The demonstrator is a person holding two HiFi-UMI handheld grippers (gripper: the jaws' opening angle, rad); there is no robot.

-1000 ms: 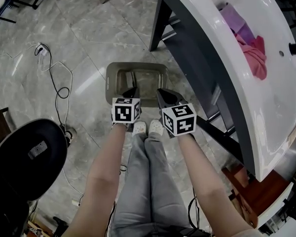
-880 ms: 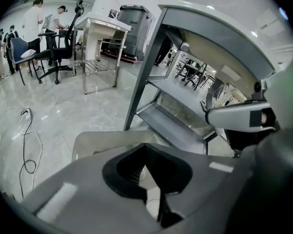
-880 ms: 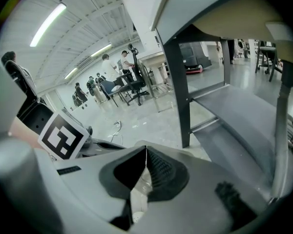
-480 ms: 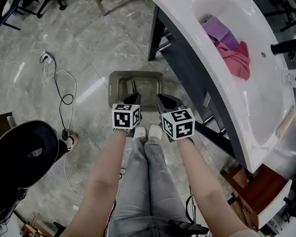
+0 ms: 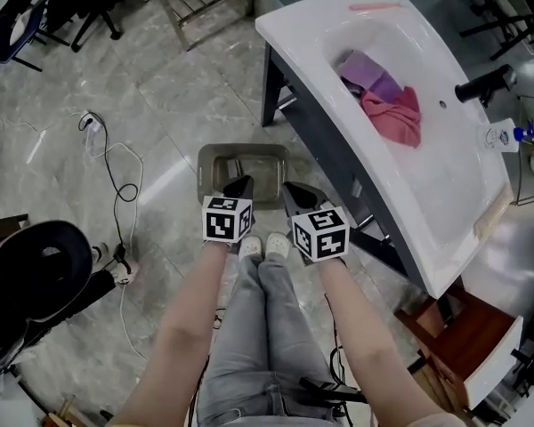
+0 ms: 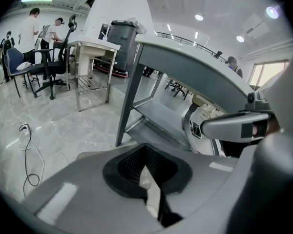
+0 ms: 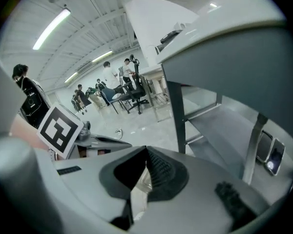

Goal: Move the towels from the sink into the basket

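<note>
Two towels wait in the white sink at the upper right of the head view. A pink towel is bunched in the middle of the basin, and a purple towel touches it on the side toward the top of the frame. Both lie heaped against the basin's low side, probably because the basin slopes that way. The black faucet stands at the right edge, clear of them.

The basket sits on the floor at the frame's centre, beside the sink's dark stand. It looks empty, and from there it could take a towel carried down from the sink.

The left tongs and the right tongs are side by side over the basket's near rim in the picture, well apart from the towels. Both are clenched with nothing between the jaws, as each tongs' own view shows. They slant downward toward the floor, not at the basin. By my reading no towel has been moved yet, and either tongs must release its jaws and reach to the upper right first. The person's white shoes show just below the tongs.
</note>
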